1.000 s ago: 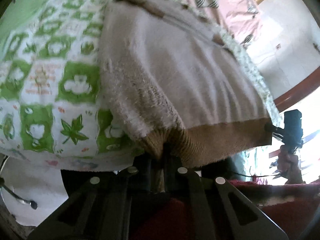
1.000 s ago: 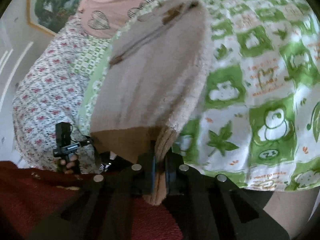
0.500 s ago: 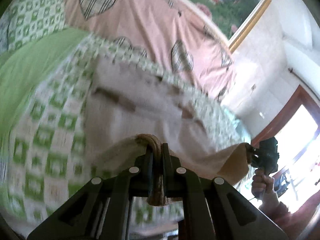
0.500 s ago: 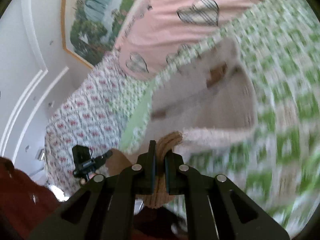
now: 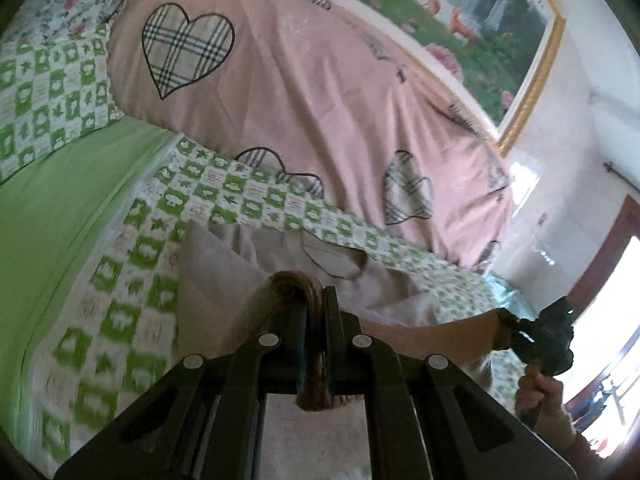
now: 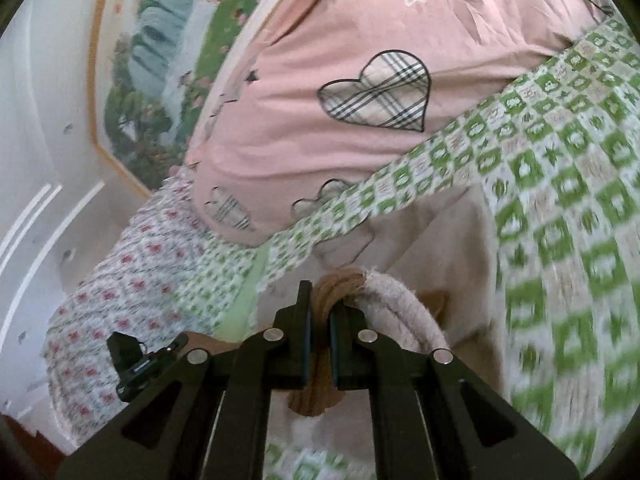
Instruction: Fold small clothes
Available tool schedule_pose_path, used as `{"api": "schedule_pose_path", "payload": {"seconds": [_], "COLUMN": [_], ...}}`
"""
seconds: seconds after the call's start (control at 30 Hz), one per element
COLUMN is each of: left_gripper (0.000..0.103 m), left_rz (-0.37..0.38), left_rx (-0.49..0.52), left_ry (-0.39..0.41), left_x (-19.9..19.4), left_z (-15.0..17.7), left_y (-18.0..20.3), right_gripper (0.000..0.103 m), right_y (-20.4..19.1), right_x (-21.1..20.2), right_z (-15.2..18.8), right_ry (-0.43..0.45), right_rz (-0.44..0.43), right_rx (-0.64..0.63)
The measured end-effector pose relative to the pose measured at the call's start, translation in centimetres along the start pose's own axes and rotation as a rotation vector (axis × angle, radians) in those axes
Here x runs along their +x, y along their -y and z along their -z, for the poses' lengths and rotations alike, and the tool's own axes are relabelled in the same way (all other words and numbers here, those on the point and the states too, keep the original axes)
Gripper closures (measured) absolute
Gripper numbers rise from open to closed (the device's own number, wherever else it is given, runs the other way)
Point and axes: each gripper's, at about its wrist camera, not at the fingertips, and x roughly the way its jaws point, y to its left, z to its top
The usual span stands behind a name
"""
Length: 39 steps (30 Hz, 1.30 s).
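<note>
A small beige knit sweater [image 5: 224, 276] with a brown ribbed hem lies on a green-and-white patterned bedspread [image 5: 132, 280]. My left gripper [image 5: 314, 312] is shut on one corner of the brown hem and holds it lifted, folded toward the sweater's top. My right gripper [image 6: 320, 312] is shut on the other hem corner; the sweater [image 6: 452, 248] stretches out ahead of it. The right gripper also shows in the left wrist view [image 5: 536, 336], and the left gripper in the right wrist view [image 6: 140, 360]. The hem hangs taut between them.
A pink quilt with plaid hearts [image 5: 304, 92] lies behind the sweater. A plain green sheet [image 5: 60, 208] is at the left. A floral bedspread [image 6: 112, 280] covers the bed's side. A framed landscape painting [image 5: 472, 12] hangs on the wall.
Both grippers have lifted the hem up and carried it forward over the sweater's body. The views have tilted up from the bedspread to the quilt and wall.
</note>
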Motion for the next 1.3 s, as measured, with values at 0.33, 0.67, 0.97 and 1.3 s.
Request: {"api": "schedule_pose_path", "payload": {"seconds": [0.33,0.67,0.97,1.3], "left_gripper": [0.098,0.088,0.059,0.072], "left_rz": [-0.1,-0.165,0.009,0.036], "left_rx": [-0.022,-0.097,0.001,0.135], "left_ry": [-0.071,-0.183,-0.274,-0.426], "left_x": [9.6,14.2,10.0,17.2], "left_z": [-2.3,-0.5,4.8,5.8], "left_y": [-4.1,-8.1,-0.3,2.1], "right_gripper": [0.095,0.093,0.07,0.07], "right_y": [4.4,7.6,0.7,-1.4], "right_x": [7.3,10.7,6.2,17.4], "right_z": [-3.2,-2.6,0.9,4.8], "right_ry": [-0.034,-0.122,-0.071,-0.554], "right_rz": [0.179,0.288,0.226,0.176], "right_rx": [0.025,0.058,-0.065,-0.366]}}
